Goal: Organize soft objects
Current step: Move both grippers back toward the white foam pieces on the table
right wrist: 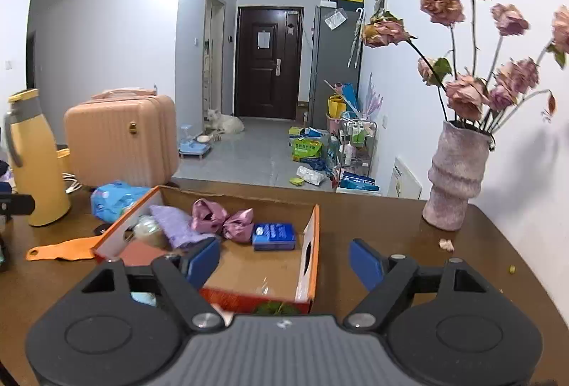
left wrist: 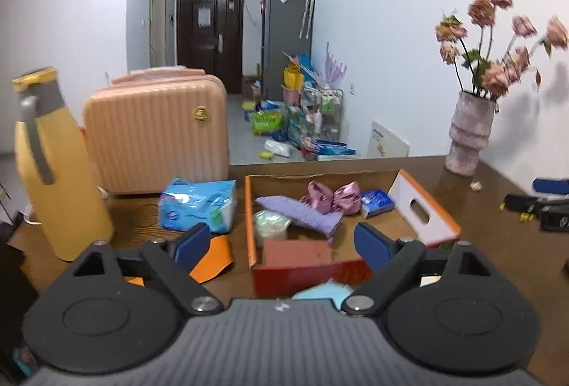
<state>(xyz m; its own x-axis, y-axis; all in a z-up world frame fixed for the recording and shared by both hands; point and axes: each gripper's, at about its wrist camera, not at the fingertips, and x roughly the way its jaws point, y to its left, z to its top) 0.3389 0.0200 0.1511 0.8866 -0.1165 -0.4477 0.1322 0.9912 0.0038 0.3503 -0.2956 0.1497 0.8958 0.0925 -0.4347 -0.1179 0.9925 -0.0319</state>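
Pink suitcase (left wrist: 156, 133), yellow flask (left wrist: 53, 165) — flower vase (right wrist: 457, 176) rt.

- Left gripper (left wrist: 282, 245): matte black plastic linkage arms, two round black hubs, grey ribbed body bearing a small white logo.
- Its fingers (left wrist: 371, 245) carry blue rectangular pads; silver screws sit at the pivots.
- Right gripper (right wrist: 284, 259): the same black, grey and blue build.

The dark brown wooden bench (right wrist: 373, 219) has a smooth, faintly glossy grain. The orange-edged cardboard box (right wrist: 307, 254) is matt inside. In it lie a shiny pink satin bow (right wrist: 222, 219) and a fuzzy lilac knitted cloth (left wrist: 302, 212). The crinkled blue plastic tissue pack (left wrist: 199, 204) gleams. The ribbed pink vase (right wrist: 455, 172) looks rough and matt.
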